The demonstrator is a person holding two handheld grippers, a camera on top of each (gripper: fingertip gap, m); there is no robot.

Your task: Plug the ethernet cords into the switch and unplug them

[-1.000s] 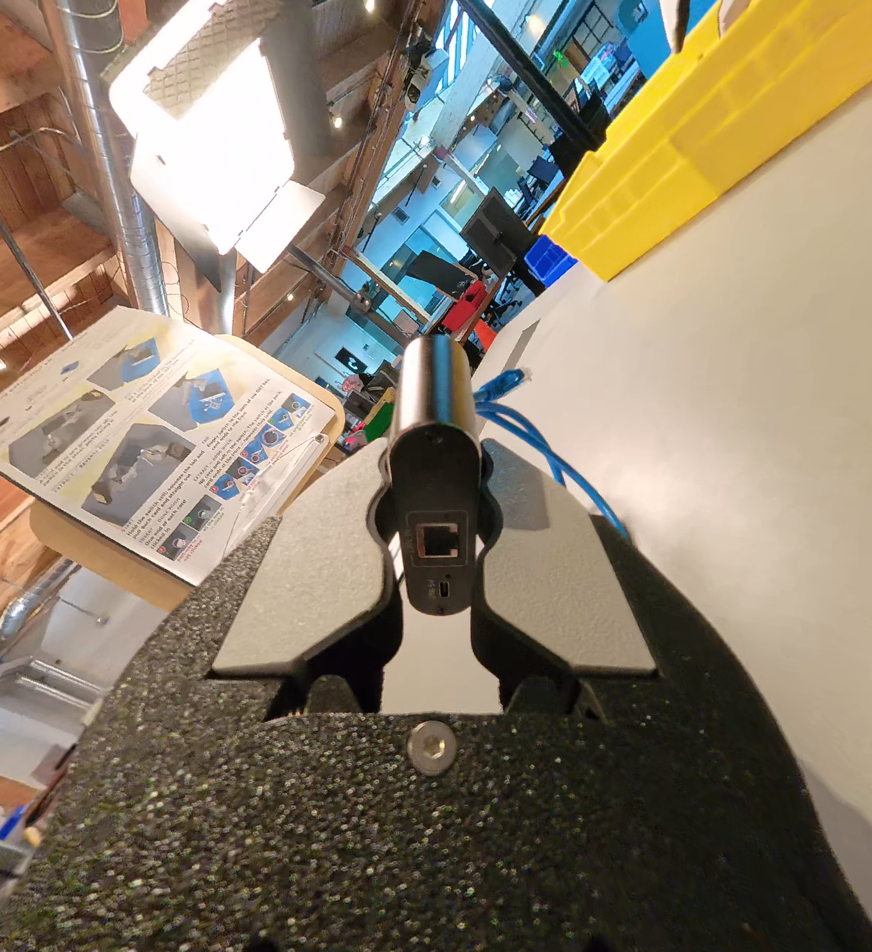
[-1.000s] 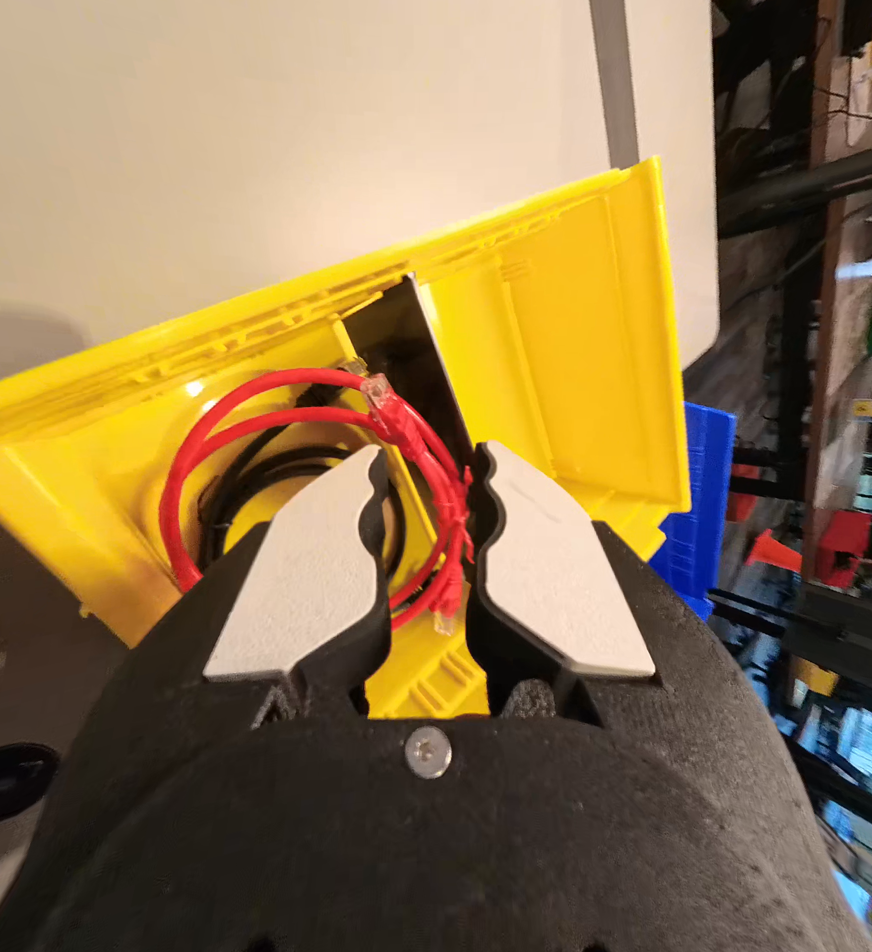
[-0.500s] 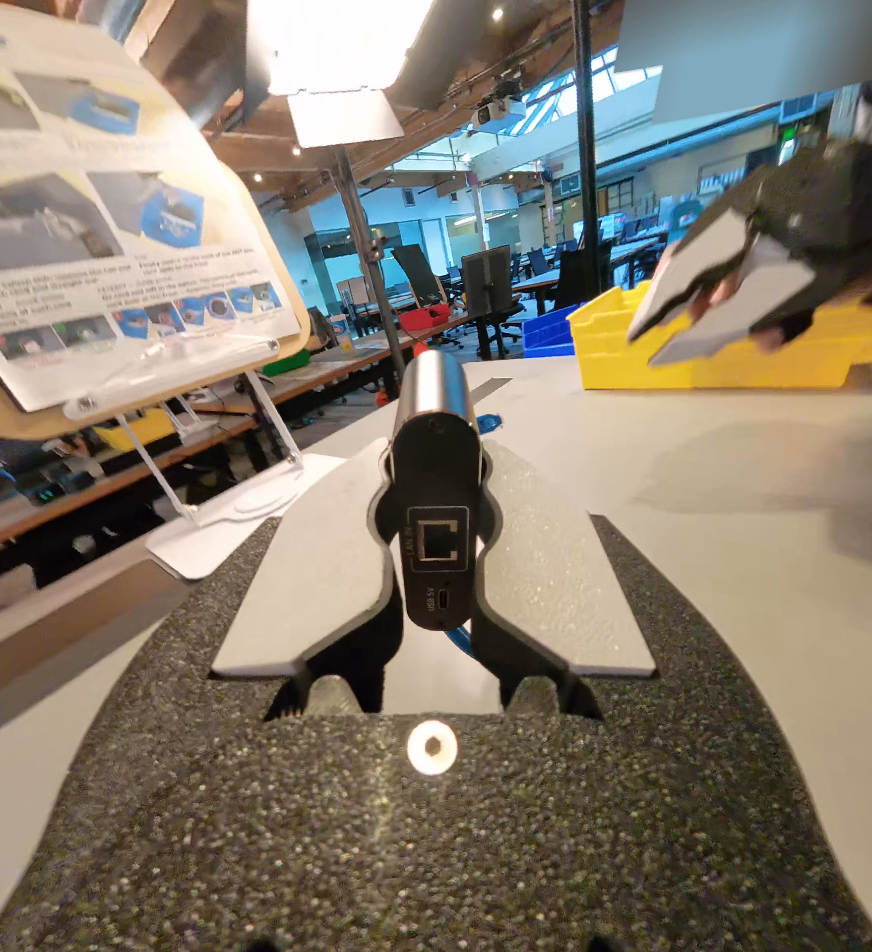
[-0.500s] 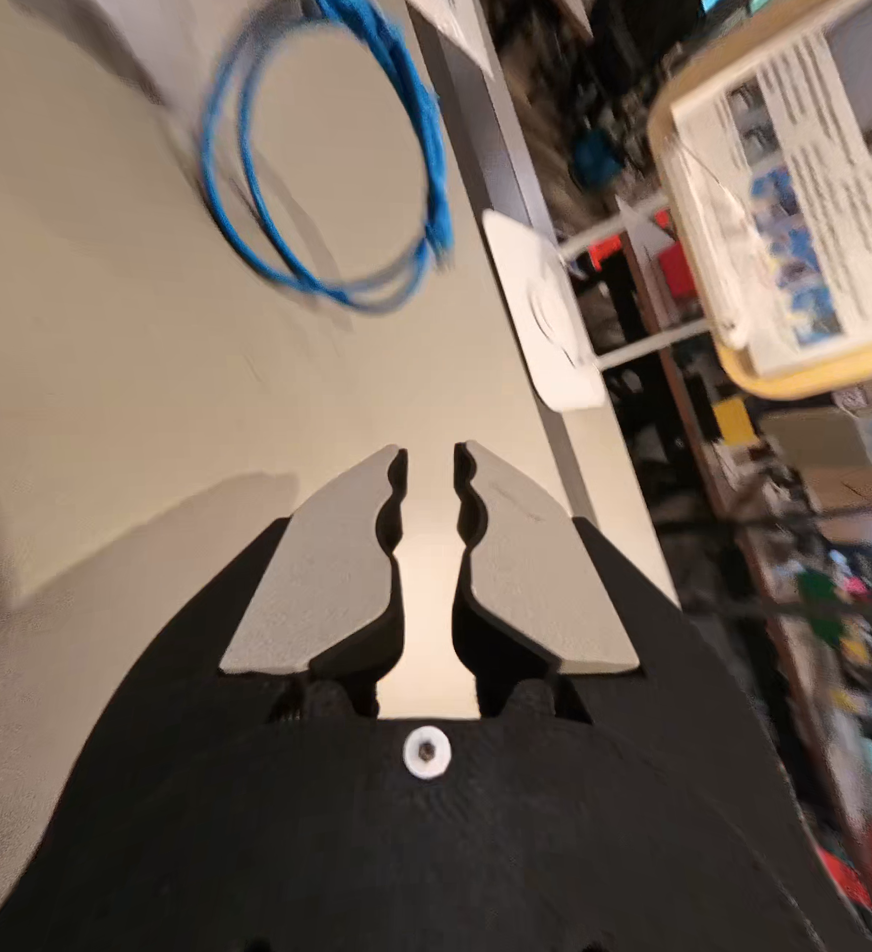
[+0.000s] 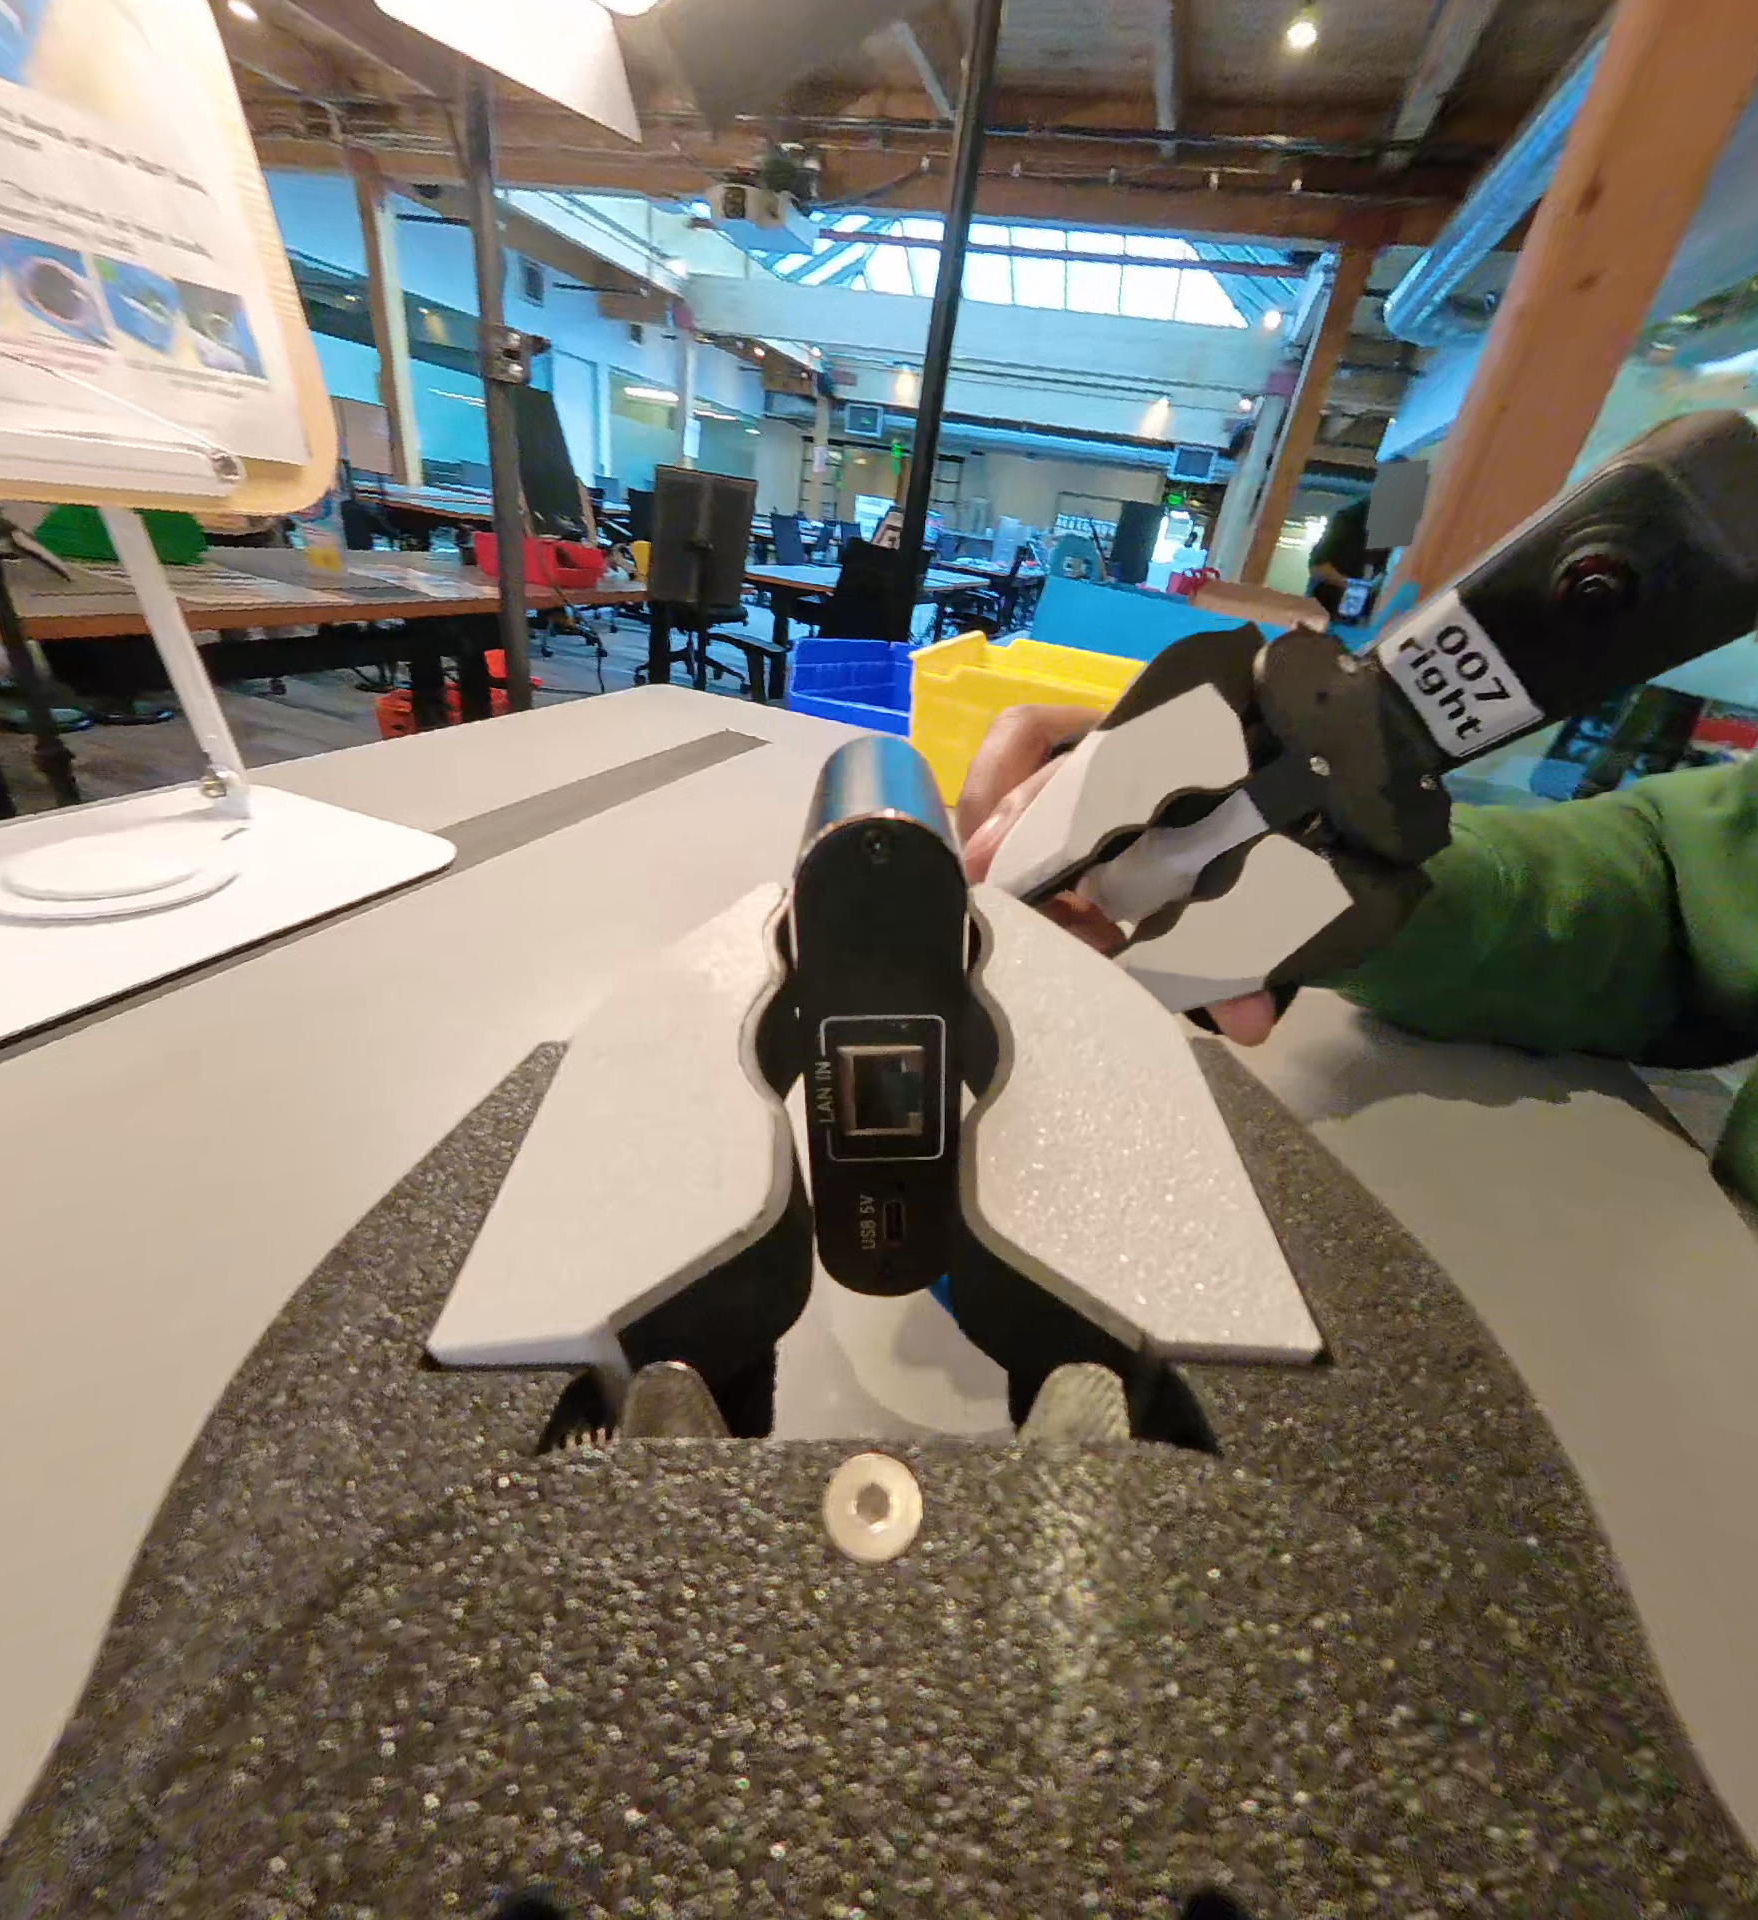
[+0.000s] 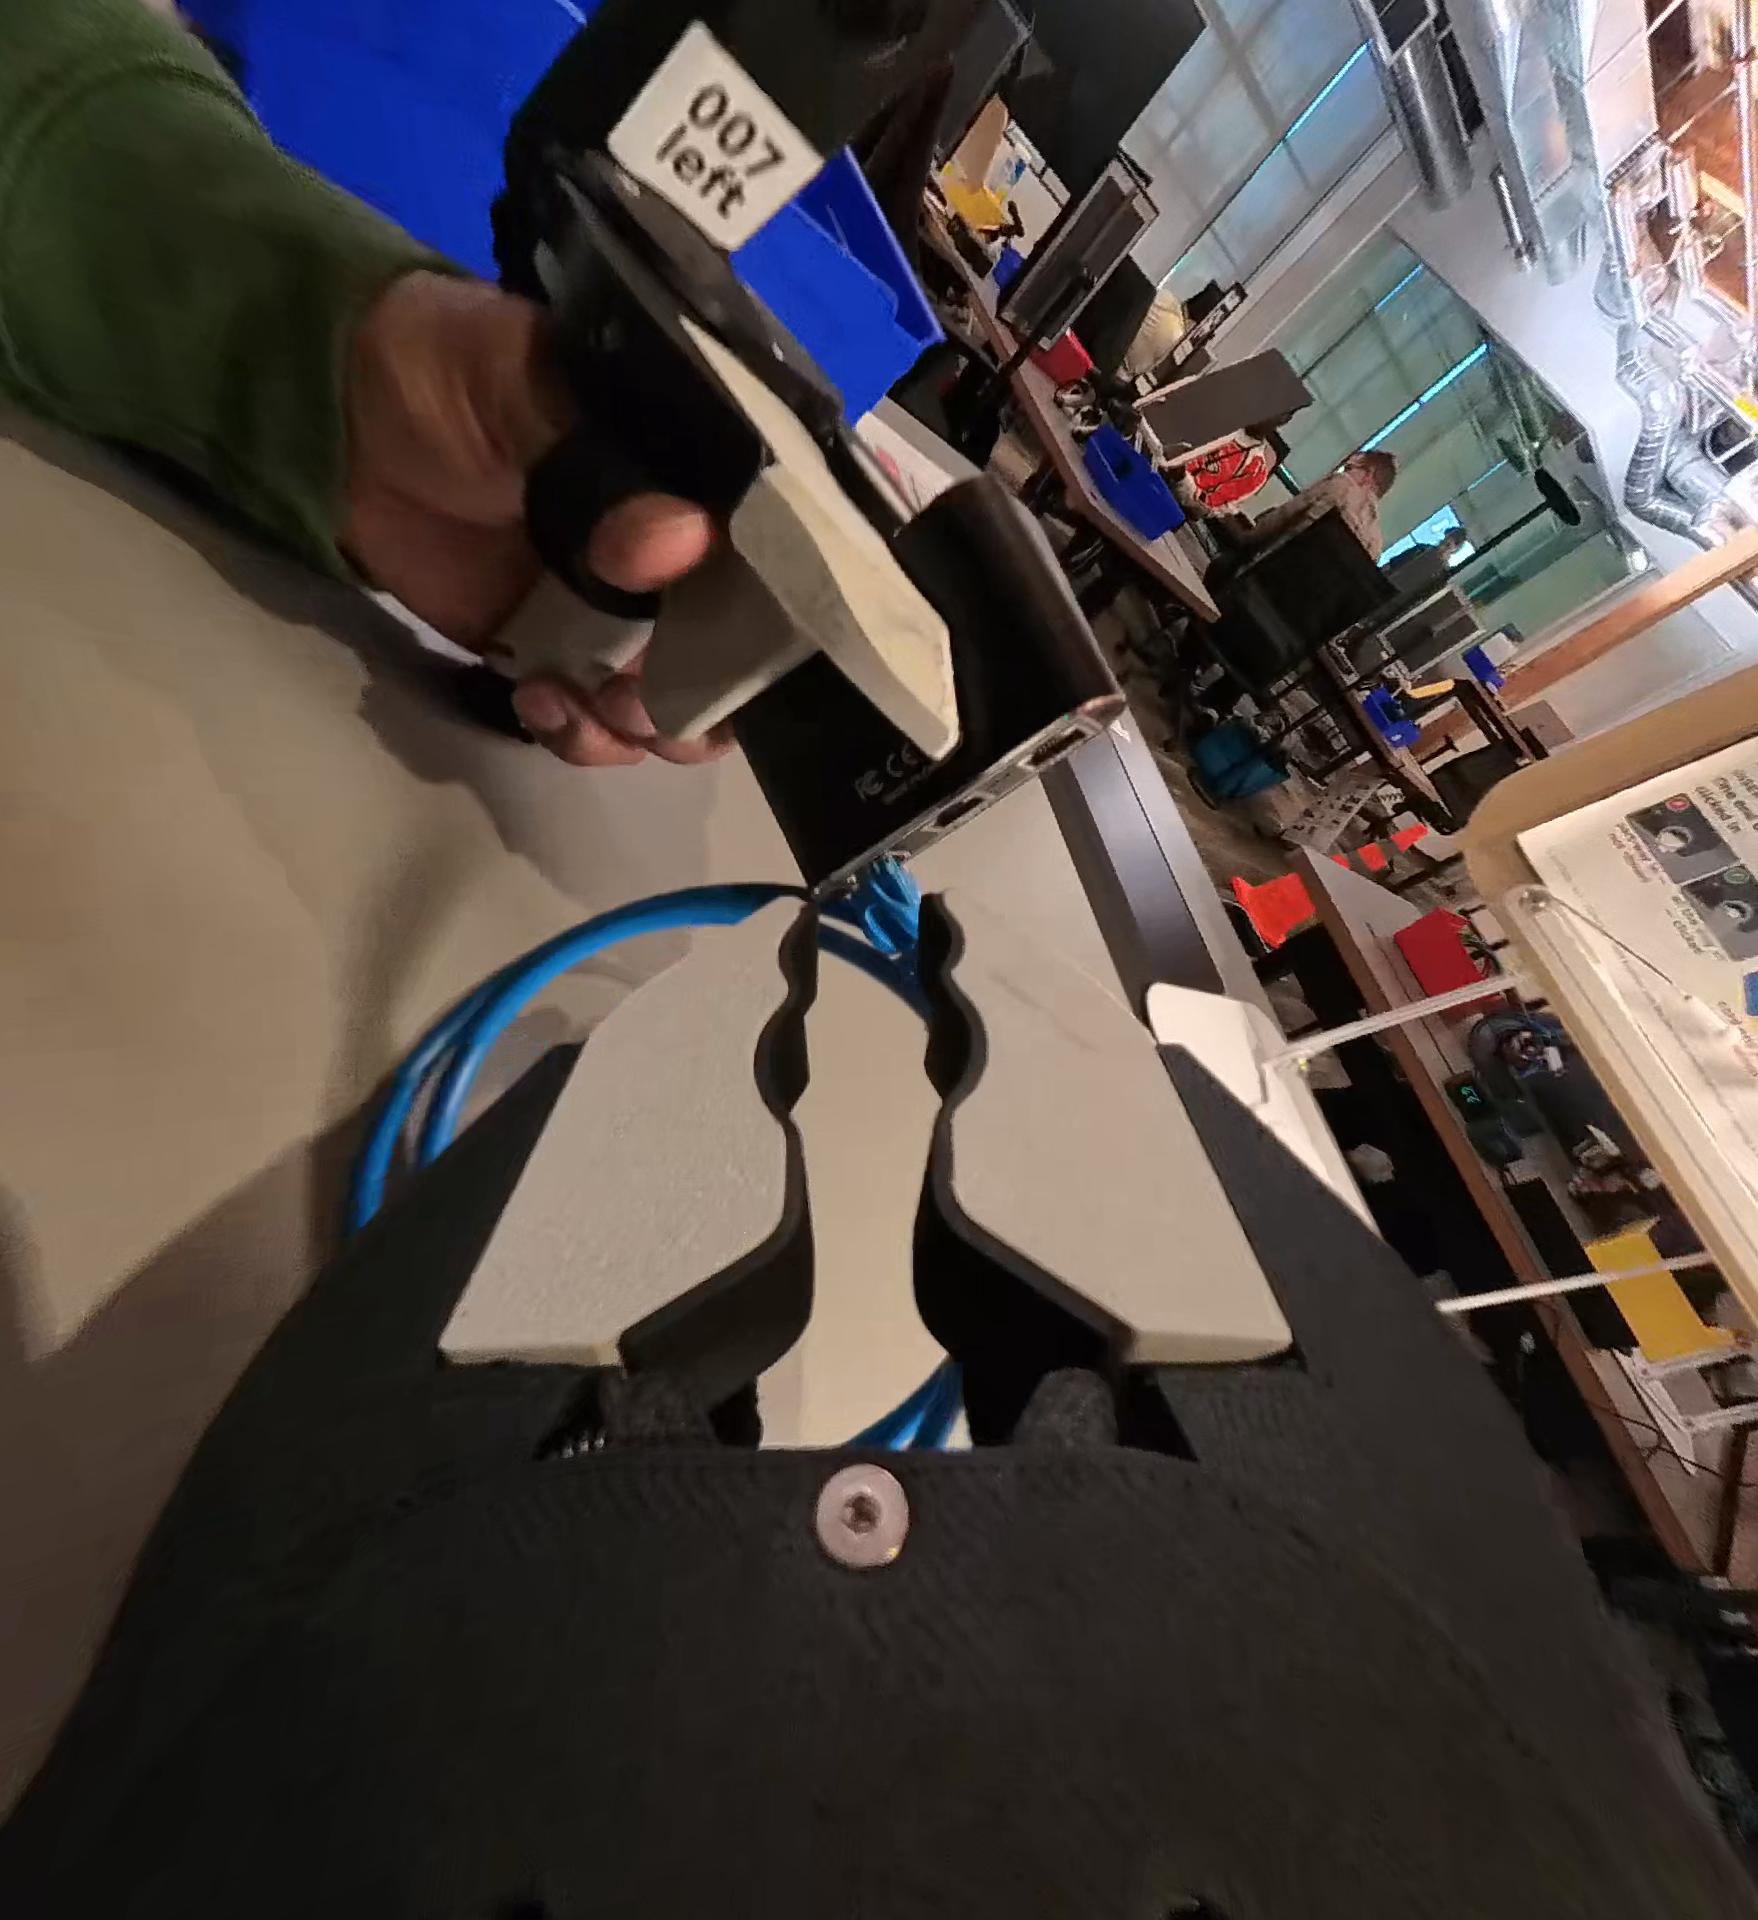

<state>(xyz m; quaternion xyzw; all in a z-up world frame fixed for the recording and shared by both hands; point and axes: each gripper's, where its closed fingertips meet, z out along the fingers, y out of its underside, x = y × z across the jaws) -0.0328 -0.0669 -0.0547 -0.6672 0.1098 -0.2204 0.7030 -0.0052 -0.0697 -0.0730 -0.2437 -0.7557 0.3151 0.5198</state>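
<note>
1. The left tool (image 5: 880, 966) is clamped on the switch (image 5: 880, 1049), a small dark box with a metal shell. It is held edge-up off the grey worktop (image 5: 179, 1143), so its narrow end with one network socket faces back toward the wrist.

2. From the right wrist view, the switch's (image 6: 942, 717) long front edge carries a row of ports and tilts down toward the blue ethernet cord (image 6: 501, 1023). That looks deliberate: the ports are offered to the other hand.

3. The blue cord lies coiled on the worktop directly below the switch, with its plug end just under the nearest port. I cannot tell whether it is seated or only close.

4. The right tool (image 6: 864, 925) is slightly parted and holds nothing. Its tips hover at the cord's plug end, just short of the switch.

5. In the left view the right tool (image 5: 1114, 883) shows beside the switch, gripped by a hand in a green sleeve (image 5: 1602, 914).

6. My guess is the plug is about to be pinched, then lined up square with a port.
</note>
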